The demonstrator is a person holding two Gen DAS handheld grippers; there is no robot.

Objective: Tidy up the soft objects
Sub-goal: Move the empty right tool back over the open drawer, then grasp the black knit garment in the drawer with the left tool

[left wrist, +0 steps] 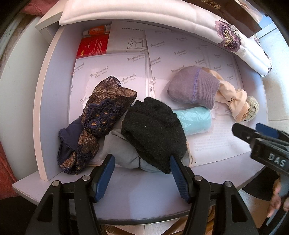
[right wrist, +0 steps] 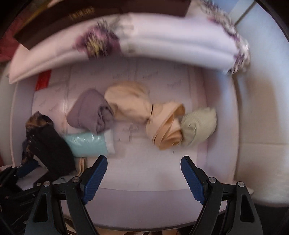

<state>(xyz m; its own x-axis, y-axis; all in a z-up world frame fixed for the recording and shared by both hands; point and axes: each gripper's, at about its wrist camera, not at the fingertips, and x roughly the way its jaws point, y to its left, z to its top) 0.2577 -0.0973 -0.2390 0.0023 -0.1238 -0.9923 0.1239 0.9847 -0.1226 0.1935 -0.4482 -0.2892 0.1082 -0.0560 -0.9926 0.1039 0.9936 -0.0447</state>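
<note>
Drawer (left wrist: 54,101): pale lilac, its floor lined with printed paper sheets (left wrist: 115,70); all the soft items lie inside it.
Black knit (left wrist: 153,132): thick, fuzzy; long axis runs from upper left to the near edge at lower right; lies on the grey cloth (left wrist: 122,151), centre front.
Lace piece (left wrist: 101,115): brown-gold mesh with navy crochet; long axis diagonal, pointed end up-right; touches the black knit's left side.
Purple sock (left wrist: 195,86): rolled, ribbed cuff towards the right; behind the mint roll (left wrist: 195,121).
Mint roll: lies sideways, just right of the black knit.
Beige bundle (right wrist: 162,123): crumpled, knotted; stretches left to right between the purple sock and the green roll (right wrist: 198,124), touching both.
Left gripper (left wrist: 142,160): open, empty, over the black knit's near end.
Right gripper (right wrist: 143,162): open, nothing between its fingers, above bare paper in front of the beige bundle; view blurred.
White cloth (left wrist: 162,12): folded, purple embroidered flowers, across the drawer's back edge.
</note>
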